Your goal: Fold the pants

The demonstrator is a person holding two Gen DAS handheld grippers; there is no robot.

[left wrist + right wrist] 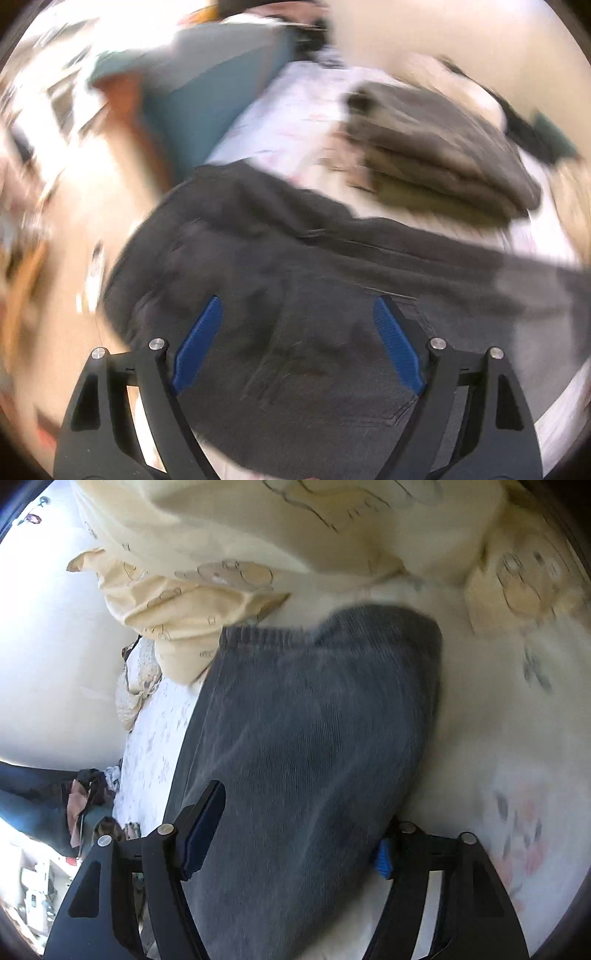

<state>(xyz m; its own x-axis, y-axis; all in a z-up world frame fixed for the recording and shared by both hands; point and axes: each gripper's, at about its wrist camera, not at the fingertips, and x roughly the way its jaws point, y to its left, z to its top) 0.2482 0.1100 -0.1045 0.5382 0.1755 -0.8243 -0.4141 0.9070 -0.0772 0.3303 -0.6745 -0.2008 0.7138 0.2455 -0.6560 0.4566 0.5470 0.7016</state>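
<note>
White floral bedding (517,738) is spread across both views, forming the surface on which everything lies. Cream bedclothes printed with bears (258,535) are heaped from ten to two o'clock in the right wrist view, with a pale wall (48,646) seen at nine o'clock.

Grey corduroy pants (295,746) are laid across the bedding through the middle of the right wrist view, running from the ribbed waistband (258,633) at about twelve o'clock down to six o'clock. In the left wrist view, dark grey cloth (314,295) fills the centre and the lower half and stretches off toward three o'clock; whether it is the same garment cannot be told through the blur. A folded pile of grey and olive clothes (443,155) is seen at two o'clock in that view, apart from the dark cloth, and a teal shape (221,85) lies at eleven o'clock, too blurred to name.

The right gripper (295,834) is held with its jaws spread to either side of the pants at six o'clock; the cloth passes between them, the right pad is partly hidden by its edge, and no squeeze is visible.

The left gripper (297,343) is held wide over the dark cloth at six o'clock, with both blue pads (199,343) bare and nothing gripped.
</note>
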